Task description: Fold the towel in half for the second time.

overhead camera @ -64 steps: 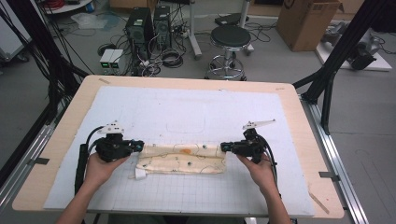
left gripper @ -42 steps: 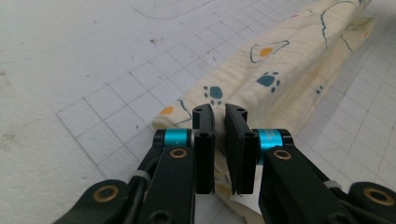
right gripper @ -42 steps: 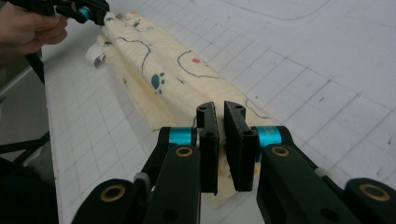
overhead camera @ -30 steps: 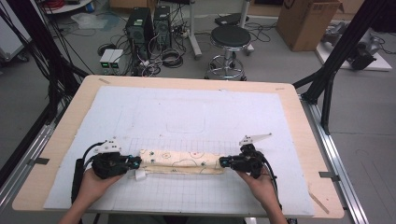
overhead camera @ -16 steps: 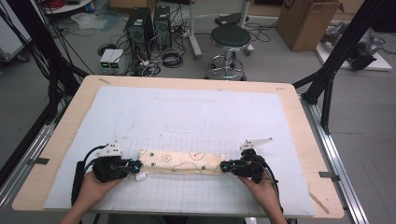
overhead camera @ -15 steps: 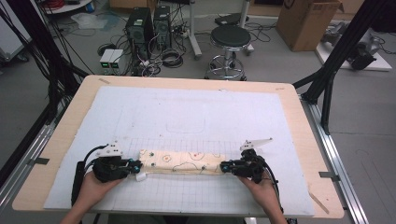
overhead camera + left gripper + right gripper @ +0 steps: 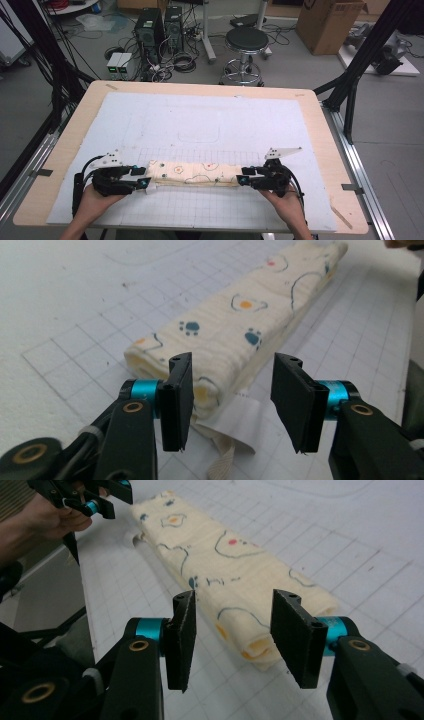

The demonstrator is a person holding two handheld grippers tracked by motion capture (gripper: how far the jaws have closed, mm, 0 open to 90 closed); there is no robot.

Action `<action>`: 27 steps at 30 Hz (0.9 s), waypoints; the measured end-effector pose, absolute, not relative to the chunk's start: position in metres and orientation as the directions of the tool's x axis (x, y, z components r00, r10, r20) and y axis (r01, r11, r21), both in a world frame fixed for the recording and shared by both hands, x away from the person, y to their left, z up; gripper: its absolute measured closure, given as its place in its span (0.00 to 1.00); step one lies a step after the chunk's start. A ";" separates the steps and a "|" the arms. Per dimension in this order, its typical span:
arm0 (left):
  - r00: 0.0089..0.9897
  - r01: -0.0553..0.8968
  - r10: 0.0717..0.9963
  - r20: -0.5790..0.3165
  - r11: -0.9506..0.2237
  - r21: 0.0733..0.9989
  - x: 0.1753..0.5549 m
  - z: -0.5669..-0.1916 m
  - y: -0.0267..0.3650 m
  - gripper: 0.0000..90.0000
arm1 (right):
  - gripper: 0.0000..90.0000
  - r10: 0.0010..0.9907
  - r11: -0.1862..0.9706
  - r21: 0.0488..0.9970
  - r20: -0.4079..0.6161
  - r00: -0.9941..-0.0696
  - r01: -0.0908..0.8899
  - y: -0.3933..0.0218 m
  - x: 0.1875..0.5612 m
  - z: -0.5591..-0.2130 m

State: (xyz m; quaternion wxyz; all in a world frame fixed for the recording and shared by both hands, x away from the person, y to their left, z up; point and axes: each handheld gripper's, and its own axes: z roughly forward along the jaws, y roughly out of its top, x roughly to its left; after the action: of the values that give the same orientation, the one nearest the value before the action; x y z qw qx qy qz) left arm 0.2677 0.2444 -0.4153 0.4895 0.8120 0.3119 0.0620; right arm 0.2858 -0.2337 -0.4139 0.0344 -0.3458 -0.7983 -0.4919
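A folded cloth (image 7: 195, 173), cream with printed paw marks and looped outlines, lies as a long narrow strip on the gridded white mat (image 7: 200, 125), parallel to the near edge of the tabletop (image 7: 320, 130) and closer to that edge than to the far one.

The left gripper (image 7: 142, 181) sits at the strip's left end and the right gripper (image 7: 245, 180) at its right end, each in a hand. In the high view the jaws are too small to judge, perhaps parted.

The left gripper view (image 7: 232, 400) settles it: the jaws have just been opening and stand apart, the cloth's end (image 7: 235, 330) between them with the pads apparently clear of it. A white label (image 7: 240, 422) and a woven tape loop (image 7: 222, 465) protrude from that end, details the high view barely resolves.

The right gripper view (image 7: 235, 640) likewise shows jaws just opened, straddling the other end (image 7: 240, 595) without pressing it.
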 end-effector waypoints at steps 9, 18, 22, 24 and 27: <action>0.818 0.410 0.550 -0.170 -0.349 0.843 0.278 -0.402 0.217 0.78 | 0.86 0.511 0.306 0.758 0.380 -0.771 0.576 -0.210 0.296 -0.393; 0.836 0.424 0.528 -0.151 -0.445 0.789 0.296 -0.405 0.178 0.99 | 1.00 0.486 0.395 0.722 0.360 -0.796 0.568 -0.164 0.314 -0.393; 0.839 0.435 0.520 -0.162 -0.461 0.773 0.300 -0.411 0.167 0.99 | 1.00 0.474 0.427 0.706 0.357 -0.805 0.565 -0.144 0.319 -0.402; 0.846 0.429 0.512 -0.147 -0.491 0.759 0.300 -0.414 0.164 0.99 | 1.00 0.468 0.450 0.694 0.352 -0.810 0.562 -0.135 0.319 -0.407; 0.851 0.419 0.512 -0.118 -0.525 0.740 0.299 -0.417 0.160 0.99 | 1.00 0.461 0.490 0.673 0.340 -0.820 0.554 -0.125 0.318 -0.412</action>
State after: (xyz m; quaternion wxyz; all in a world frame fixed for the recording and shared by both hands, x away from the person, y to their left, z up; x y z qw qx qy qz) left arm 0.2989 0.1604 -0.4169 0.4073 0.8715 0.2672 0.0570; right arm 0.3183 -0.1247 -0.4124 0.0570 -0.2946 -0.8613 -0.4101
